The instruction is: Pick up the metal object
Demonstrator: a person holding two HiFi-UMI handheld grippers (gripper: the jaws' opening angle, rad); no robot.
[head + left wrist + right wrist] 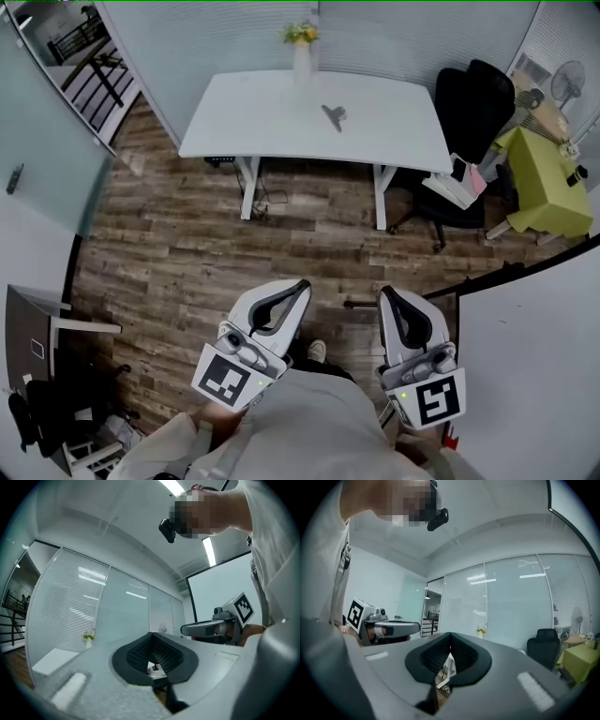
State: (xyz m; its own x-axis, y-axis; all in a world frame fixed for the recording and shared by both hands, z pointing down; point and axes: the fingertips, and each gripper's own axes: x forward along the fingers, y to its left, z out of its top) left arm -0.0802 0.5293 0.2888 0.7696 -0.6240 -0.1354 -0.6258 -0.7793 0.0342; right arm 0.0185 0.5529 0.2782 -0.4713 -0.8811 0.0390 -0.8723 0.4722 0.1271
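1. Left tongs [301, 286]: grey two-jaw tongs with black ribbed pads, held close to the person's body. In the left gripper view, the left tongs [150, 636] have their pad tips together with nothing between them, so they are closed and empty.
2. Right tongs [385, 295]: same build, held beside the left pair. In the right gripper view, the right tongs [450, 637] also have their tips together on nothing.
3. Brown wood-plank floor [187, 253]: a broad stretch of it separates both tongs from the counter.
4. White rectangular counter [394, 141]: stands ahead, at the far side of the floor, against the glass wall.
5. Small grey metal object [334, 115]: lies on the counter near its middle, well apart from both tongs. It is straight ahead and roughly between the lines of the two pairs. Its long axis seems to run obliquely, far-left to near-right, though it is too small to be sure. Neither pair is clearly nearer, so the approach probably calls for walking to the counter first.
6. White vase of yellow flowers [301, 56]: stands at the counter's far edge, beyond the metal object and apart from it.
7. Black office chair [469, 108]: stands at the counter's right end.
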